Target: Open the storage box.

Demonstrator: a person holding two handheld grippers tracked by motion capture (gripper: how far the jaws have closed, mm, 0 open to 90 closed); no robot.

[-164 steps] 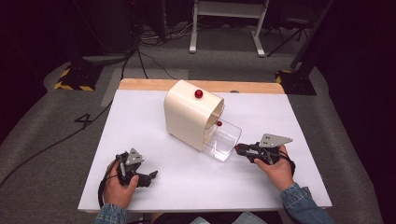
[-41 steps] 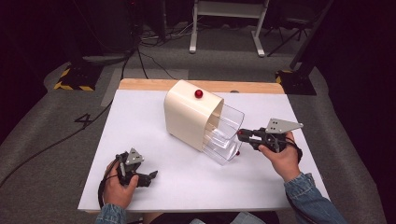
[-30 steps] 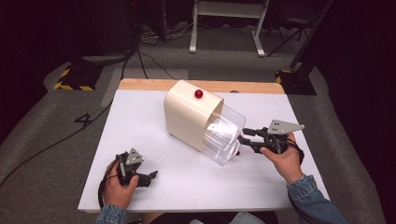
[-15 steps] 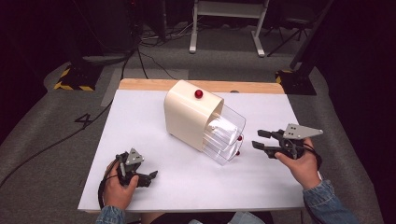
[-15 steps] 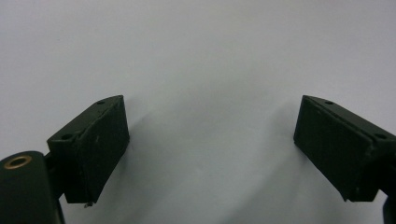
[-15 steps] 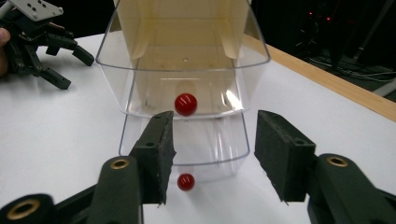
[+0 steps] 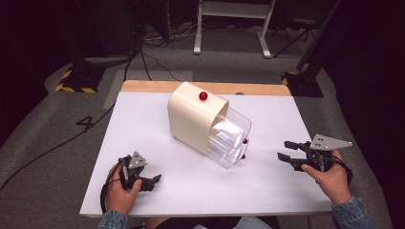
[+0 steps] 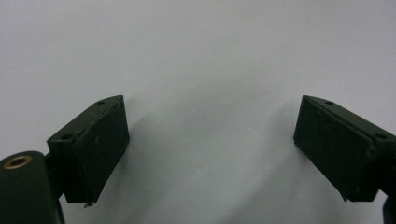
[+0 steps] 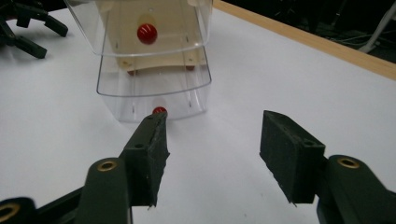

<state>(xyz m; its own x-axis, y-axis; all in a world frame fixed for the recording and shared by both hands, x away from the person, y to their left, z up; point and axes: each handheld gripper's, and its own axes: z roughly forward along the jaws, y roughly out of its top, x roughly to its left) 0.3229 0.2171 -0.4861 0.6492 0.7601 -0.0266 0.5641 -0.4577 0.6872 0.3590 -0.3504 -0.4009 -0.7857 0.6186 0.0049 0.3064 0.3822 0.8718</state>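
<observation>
A cream cabinet (image 7: 191, 119) stands mid-table with two clear drawers (image 7: 229, 138) sticking out of its front toward the right. Each drawer has a red knob, the upper knob (image 9: 147, 33) and the lower knob (image 9: 159, 110). My right gripper (image 7: 283, 150) hovers to the right of the drawers, well apart from them. Its jaws (image 9: 212, 140) have just been opening, and only bare table lies between them. My left gripper (image 7: 154, 182) rests open near the front left of the table with nothing between its pads (image 8: 210, 140).
The white tabletop (image 7: 267, 191) has a wooden strip (image 7: 143, 86) along its far edge. A third red knob (image 7: 203, 96) sits on the cabinet's top. Beyond the table are a dark floor, cables and a white stand (image 7: 231, 28).
My right gripper has drawn back from the drawer fronts toward the right, and its jaws have spread wider. The left hand has stayed put.
</observation>
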